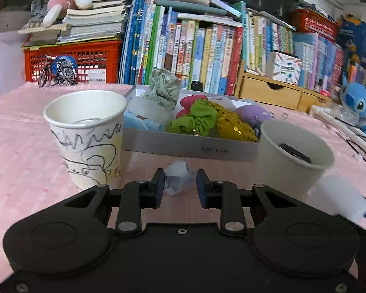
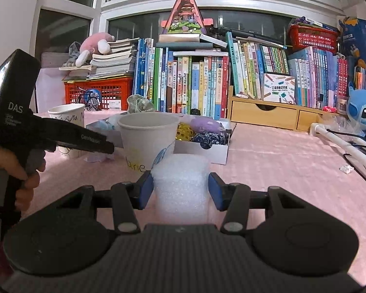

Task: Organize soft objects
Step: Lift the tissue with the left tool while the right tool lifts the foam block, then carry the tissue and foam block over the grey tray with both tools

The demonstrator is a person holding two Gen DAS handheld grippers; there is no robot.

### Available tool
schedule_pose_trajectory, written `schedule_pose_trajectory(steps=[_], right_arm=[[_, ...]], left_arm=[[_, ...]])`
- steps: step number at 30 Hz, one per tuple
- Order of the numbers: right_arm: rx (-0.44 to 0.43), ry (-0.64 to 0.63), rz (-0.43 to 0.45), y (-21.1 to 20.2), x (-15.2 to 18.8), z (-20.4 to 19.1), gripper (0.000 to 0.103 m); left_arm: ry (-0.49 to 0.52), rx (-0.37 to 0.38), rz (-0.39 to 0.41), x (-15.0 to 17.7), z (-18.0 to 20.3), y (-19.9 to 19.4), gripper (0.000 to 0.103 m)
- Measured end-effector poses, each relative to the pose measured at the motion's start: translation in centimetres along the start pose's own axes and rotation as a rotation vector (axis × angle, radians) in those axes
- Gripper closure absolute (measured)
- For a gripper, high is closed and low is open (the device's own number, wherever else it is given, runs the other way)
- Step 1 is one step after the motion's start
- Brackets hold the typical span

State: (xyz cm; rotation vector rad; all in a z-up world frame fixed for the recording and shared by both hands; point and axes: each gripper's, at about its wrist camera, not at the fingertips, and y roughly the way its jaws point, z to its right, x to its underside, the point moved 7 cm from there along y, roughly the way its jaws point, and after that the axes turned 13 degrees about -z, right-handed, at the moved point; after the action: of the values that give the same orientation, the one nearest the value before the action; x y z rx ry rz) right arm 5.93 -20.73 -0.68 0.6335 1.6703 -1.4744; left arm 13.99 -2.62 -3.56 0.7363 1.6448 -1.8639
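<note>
matt paper cup (image 1: pixel 85 131) — sequinned gold pouch (image 1: pixel 234 124)

Ahead of the gripper we see a counter (image 2: pixel 280 151) under a pink cloth. Along its far edge runs a row of upright books (image 2: pixel 197 85). To their left stands a red crate (image 2: pixel 97 88) with stacked books on top and a pink plush (image 2: pixel 95 42) above those. To the right of the books sits a wooden drawer unit (image 2: pixel 263 114), and further right a blue plush (image 2: pixel 361 109). Behind it all we find dark windows (image 2: pixel 139 26) in white frames, with a pale wall (image 2: pixel 12 12) at far left.
</note>
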Motion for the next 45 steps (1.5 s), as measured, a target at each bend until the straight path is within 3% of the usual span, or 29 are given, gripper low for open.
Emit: schedule_pose_trajectory(steps=[7,8,10,13,15,20,26,28,32,33,36,45], right_arm=[[-0.003,0.012,-0.008,0.1,0.4,0.2,0.048],[-0.003,0.011,-0.010,0.1,0.4,0.2,0.048],[-0.002,0.013,-0.011,0.2,0.5,0.2,0.048],[-0.001,0.020,-0.009,0.2,0.5,0.3,0.044],[0.000,0.025,-0.006,0.2,0.5,0.3,0.037],[0.011,0.036,-0.012,0.5,0.6,0.3,0.034],[0.025,0.055,-0.027,1.0,0.7,0.4,0.034],[0.029,0.059,-0.032,1.1,0.8,0.4,0.034],[0.028,0.061,-0.039,1.2,0.8,0.2,0.034],[0.028,0.058,-0.039,1.1,0.8,0.2,0.034],[0.028,0.044,-0.040,1.1,0.6,0.0,0.050],[0.081,0.049,0.002,-0.6,-1.1,0.9,0.052]], left_arm=[[0.168,0.058,-0.029,2.9,1.0,-3.8,0.073],[0.188,0.054,-0.028,3.3,1.2,-4.1,0.068],[0.208,0.038,-0.013,3.7,1.3,-4.7,0.038],[0.208,0.007,0.028,3.7,1.4,-4.9,0.026],[0.199,0.008,0.022,3.6,1.5,-4.4,0.026],[0.160,0.039,-0.037,4.0,1.5,-2.6,0.029],[0.124,0.023,-0.055,4.5,1.3,-1.5,0.046],[0.121,0.010,-0.045,4.5,1.2,-1.7,0.058],[0.110,0.020,-0.050,4.3,1.0,-2.0,0.064],[0.114,0.022,-0.047,4.2,1.0,-2.2,0.066],[0.130,0.026,-0.031,3.6,1.1,-3.1,0.068],[0.188,0.062,0.068,-0.3,1.4,-7.5,0.068]])
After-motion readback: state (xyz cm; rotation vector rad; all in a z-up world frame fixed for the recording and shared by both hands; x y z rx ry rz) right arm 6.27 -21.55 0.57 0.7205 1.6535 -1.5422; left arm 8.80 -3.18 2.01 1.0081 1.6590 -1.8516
